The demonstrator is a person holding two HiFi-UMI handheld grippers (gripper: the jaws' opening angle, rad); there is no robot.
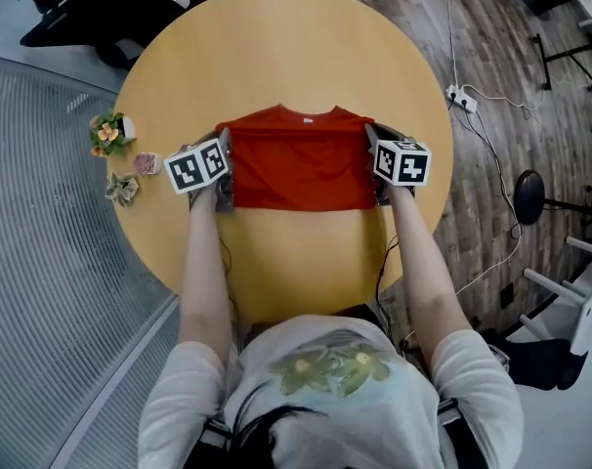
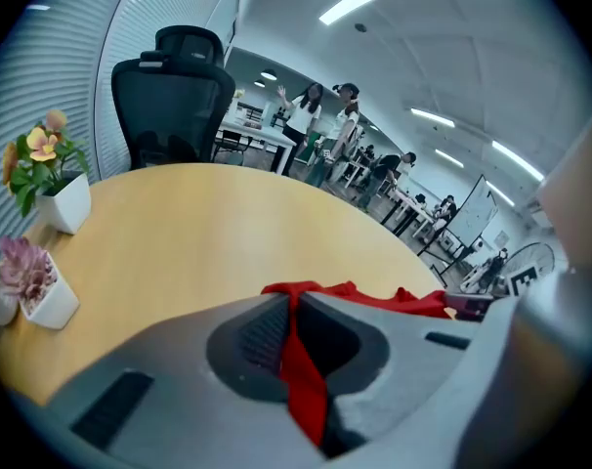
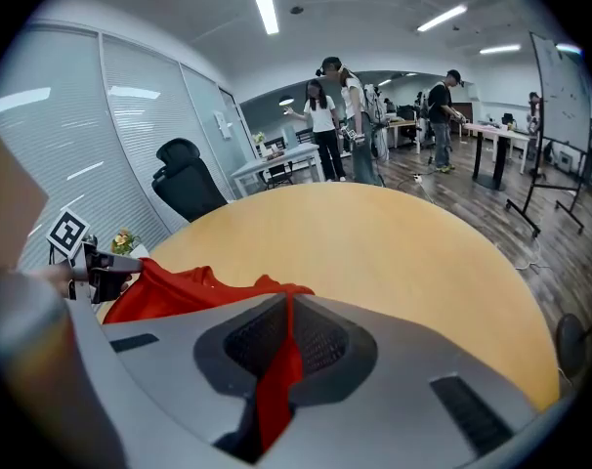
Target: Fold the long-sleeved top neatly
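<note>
A red long-sleeved top (image 1: 301, 169) lies as a flat rectangle in the middle of the round wooden table (image 1: 276, 57), collar at the far edge. My left gripper (image 1: 225, 140) is at the top's left side, shut on its edge. In the left gripper view a strip of red cloth (image 2: 303, 379) runs between the closed jaws of that gripper (image 2: 291, 299). My right gripper (image 1: 371, 135) is at the right side, likewise shut on the edge. Red cloth (image 3: 276, 384) hangs pinched in the right gripper (image 3: 288, 301), and the top (image 3: 174, 291) stretches across to the other gripper.
Three small flower pots (image 1: 111, 131) (image 1: 147, 162) (image 1: 122, 188) stand near the table's left rim. A black office chair (image 2: 174, 91) is behind the far side. A power strip with cables (image 1: 460, 97) and a black stool (image 1: 530, 195) are on the floor at the right. People stand far back.
</note>
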